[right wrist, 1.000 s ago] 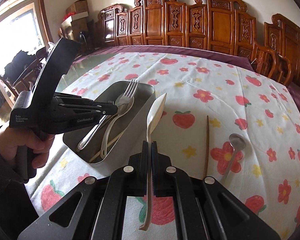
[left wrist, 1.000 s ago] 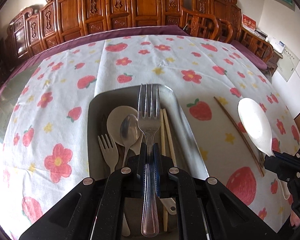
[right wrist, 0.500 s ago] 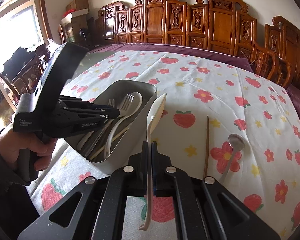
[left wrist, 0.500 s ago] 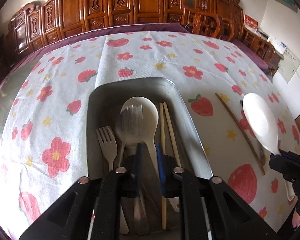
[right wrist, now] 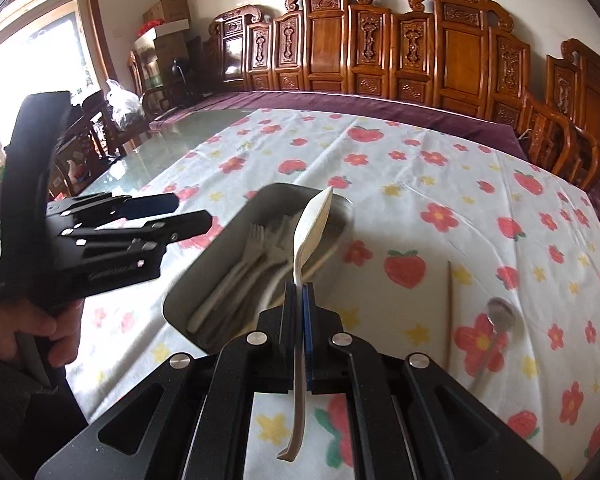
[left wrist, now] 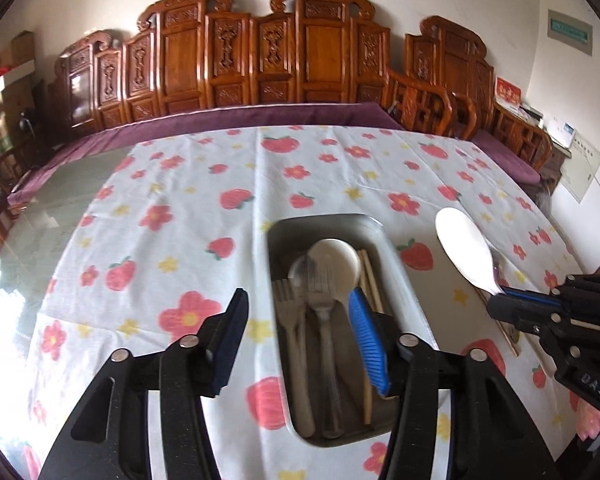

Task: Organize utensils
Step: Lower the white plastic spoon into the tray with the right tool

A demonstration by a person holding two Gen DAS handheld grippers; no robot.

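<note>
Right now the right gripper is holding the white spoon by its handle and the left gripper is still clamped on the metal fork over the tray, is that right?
Not quite. The left gripper is open, its jaws having just spread, and the metal fork lies in the tray; the left wrist view shows it. The right gripper does hold the white spoon by its handle.

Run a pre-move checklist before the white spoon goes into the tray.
1. Right claw shut on white spoon: ok.
2. Left claw open, its jaws having just been opening, nothing between them: ok.
3. Metal fork lies in tray: ok.
4. Left claw clear of the tray: not ok, it hangs over the near end.
5. Chopstick and metal spoon off the cloth: not ok.
</note>
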